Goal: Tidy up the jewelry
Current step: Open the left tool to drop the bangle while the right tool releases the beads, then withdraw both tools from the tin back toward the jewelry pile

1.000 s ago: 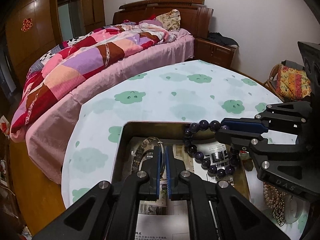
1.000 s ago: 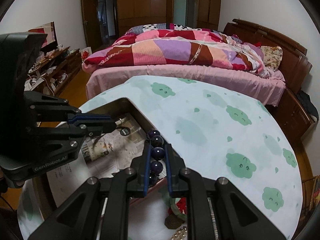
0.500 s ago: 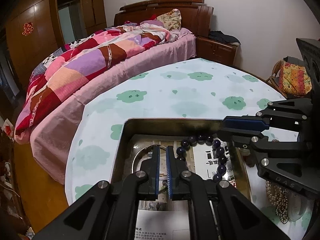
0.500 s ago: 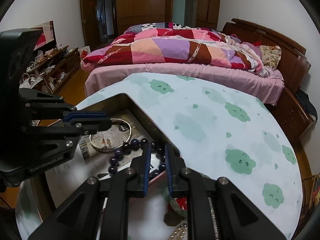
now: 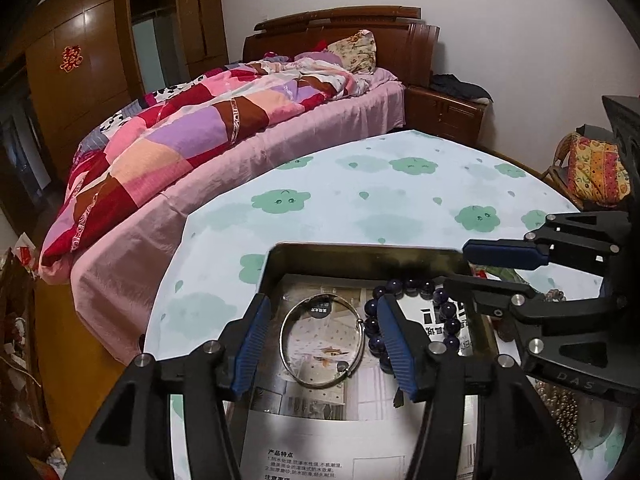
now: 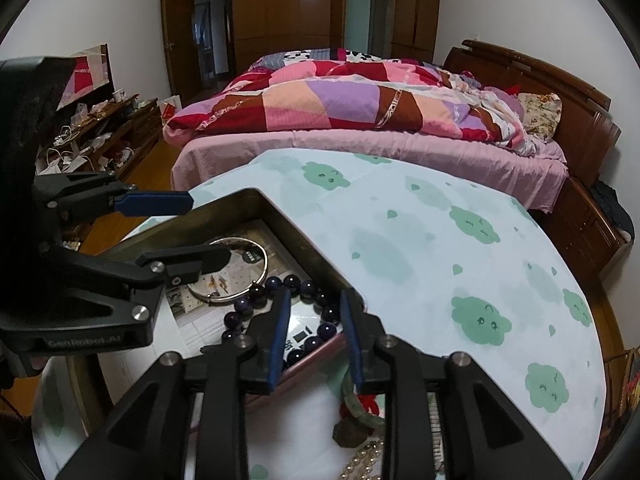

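A silver bangle (image 5: 282, 336) lies flat on printed paper inside a metal tray (image 5: 360, 251). My left gripper (image 5: 323, 304) hovers over it, jaws opening, pads clear of the ring on both sides. A dark purple bead bracelet (image 5: 400, 283) rests beside the bangle, near the tray's far corner. In the right wrist view my right gripper (image 6: 316, 296) stands just above the bead bracelet (image 6: 292, 281), jaws opening, pads not touching the beads. The bangle (image 6: 264, 268) and the left gripper (image 6: 210, 230) show at left there. The right gripper (image 5: 458, 266) enters the left wrist view from the right.
The tray (image 6: 280, 216) sits on a round table with a cloud-print cloth (image 5: 360, 200). A pearl strand (image 5: 560, 412), a green piece on red cord (image 6: 360, 404) and a brown stone (image 6: 350, 434) lie beside the tray. A bed stands beyond the table.
Both grippers were shut, left on the bangle and right on the raised bead bracelet. Both pieces came down into the tray, and both grippers have opened off them.
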